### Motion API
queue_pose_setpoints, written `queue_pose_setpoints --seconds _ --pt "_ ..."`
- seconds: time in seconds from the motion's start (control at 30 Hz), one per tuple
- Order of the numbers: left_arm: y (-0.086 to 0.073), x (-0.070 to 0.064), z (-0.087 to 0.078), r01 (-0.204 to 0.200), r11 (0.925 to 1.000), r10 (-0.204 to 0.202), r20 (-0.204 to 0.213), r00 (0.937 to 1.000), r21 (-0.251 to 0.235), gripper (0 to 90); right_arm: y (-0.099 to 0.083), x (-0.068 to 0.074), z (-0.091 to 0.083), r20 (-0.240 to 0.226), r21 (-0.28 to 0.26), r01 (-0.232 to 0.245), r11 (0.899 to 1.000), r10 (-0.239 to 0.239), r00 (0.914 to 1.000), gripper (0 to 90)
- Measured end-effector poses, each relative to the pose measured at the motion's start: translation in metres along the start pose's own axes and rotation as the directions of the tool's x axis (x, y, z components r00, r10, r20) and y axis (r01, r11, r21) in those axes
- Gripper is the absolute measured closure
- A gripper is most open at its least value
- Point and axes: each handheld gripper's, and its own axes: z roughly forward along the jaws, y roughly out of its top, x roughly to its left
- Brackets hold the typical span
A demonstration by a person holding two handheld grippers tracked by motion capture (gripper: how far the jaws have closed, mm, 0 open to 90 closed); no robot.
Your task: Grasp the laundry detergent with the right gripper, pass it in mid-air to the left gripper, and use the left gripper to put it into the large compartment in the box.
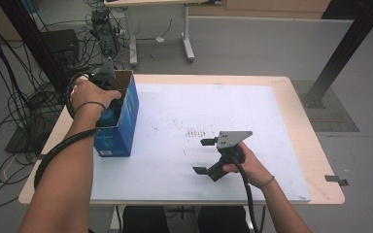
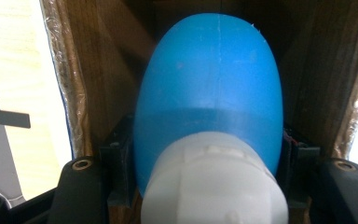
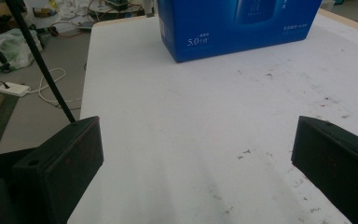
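Left gripper (image 1: 108, 99) is down in the open top of the blue box (image 1: 126, 121), which stands at the table's (image 1: 291, 97) left edge. Its jaws are clamped on the blue bottle (image 2: 209, 93), white cap (image 2: 214, 182) toward the camera. In the left gripper view the bottle sits between the box's brown inner walls, so it is inside or at the mouth.

Judgement: either late in putting the bottle in or early in lifting it out; the frames do not settle which. Release or withdrawal is still to do.

Right gripper (image 1: 209, 155) is idle over the white mat (image 1: 184, 111), well apart from the box, jaws wide apart, holding nothing.

Hidden: box bottom, bottle depth, any other contents. Left jaws are largely covered by the bottle.
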Motion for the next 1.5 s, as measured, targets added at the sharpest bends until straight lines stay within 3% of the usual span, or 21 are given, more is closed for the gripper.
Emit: queue_pose_setpoints --seconds 0.6,0.87,1.03,1.5 --pt "0.001 0.001 0.001 -0.006 1.0000 0.006 0.002 1.0000 0.000 36.8 -0.001 0.000 0.004 -0.010 0.004 -0.003 1.000 0.003 0.9999 2.2" --pt "0.001 0.004 0.000 -0.002 1.0000 0.002 0.006 1.0000 0.002 31.7 -0.002 -0.001 0.004 -0.012 0.006 -0.005 1.000 0.005 0.9999 2.2" --pt "0.001 0.008 -0.004 0.004 1.0000 -0.004 0.031 0.9995 0.003 30.8 -0.001 -0.002 0.005 -0.011 0.007 -0.007 1.000 0.007 0.9999 2.3" --pt "-0.007 0.009 -0.031 0.018 0.9997 -0.017 0.037 0.9992 -0.017 29.6 0.004 0.002 0.004 -0.007 0.009 0.008 1.000 -0.008 0.9999 2.4"
